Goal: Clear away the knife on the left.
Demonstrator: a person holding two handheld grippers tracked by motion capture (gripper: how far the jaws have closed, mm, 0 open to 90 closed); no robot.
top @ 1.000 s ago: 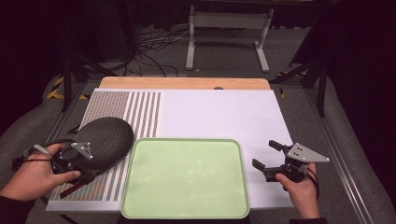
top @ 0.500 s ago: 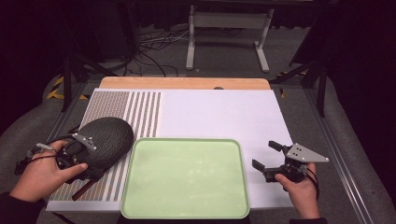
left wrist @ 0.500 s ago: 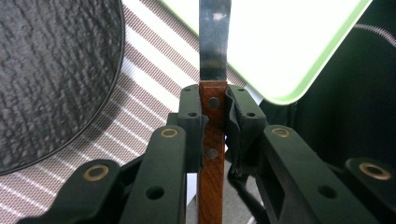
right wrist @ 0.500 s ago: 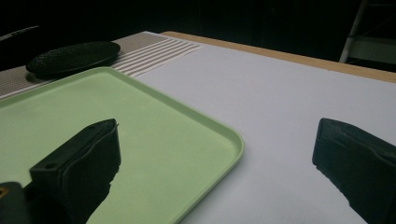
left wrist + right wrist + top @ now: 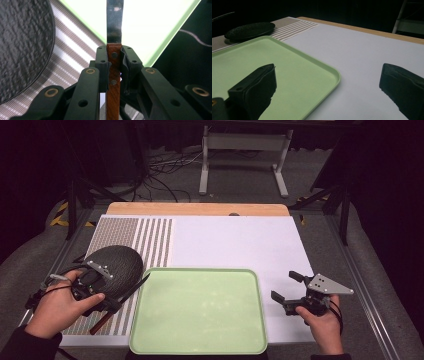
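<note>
Clamping a knife (image 5: 114,57) by its reddish wooden handle, the left gripper (image 5: 107,295) has its black jaws closed on the riveted wood, and the flat metal blade runs forward past them toward the corner of the pale green tray (image 5: 150,340). From the high view the knife (image 5: 131,289) lies slantwise, its dark blade tip reaching the tray's left rim while the handle end points back toward the table's near edge. Just beside the left gripper sits a dark, oval, dome-shaped object with a rough, pebbled surface (image 5: 117,262); in the left gripper view the same grainy black texture (image 5: 22,45) shows at the left, resting on a mat of fine brown and white stripes (image 5: 150,237). The tray is a smooth, rounded-corner rectangle with a raised lip, lying on a white sheet (image 5: 235,240) that covers the table, whose light wooden far edge (image 5: 200,209) shows beyond. The right gripper (image 5: 289,287) is held at the tray's right side over the white sheet, a grey three-cornered plate on top, its jaws spread wide with nothing between them; in the right gripper view the tray's rim (image 5: 334,75) curves between the two matte black jaws.
</note>
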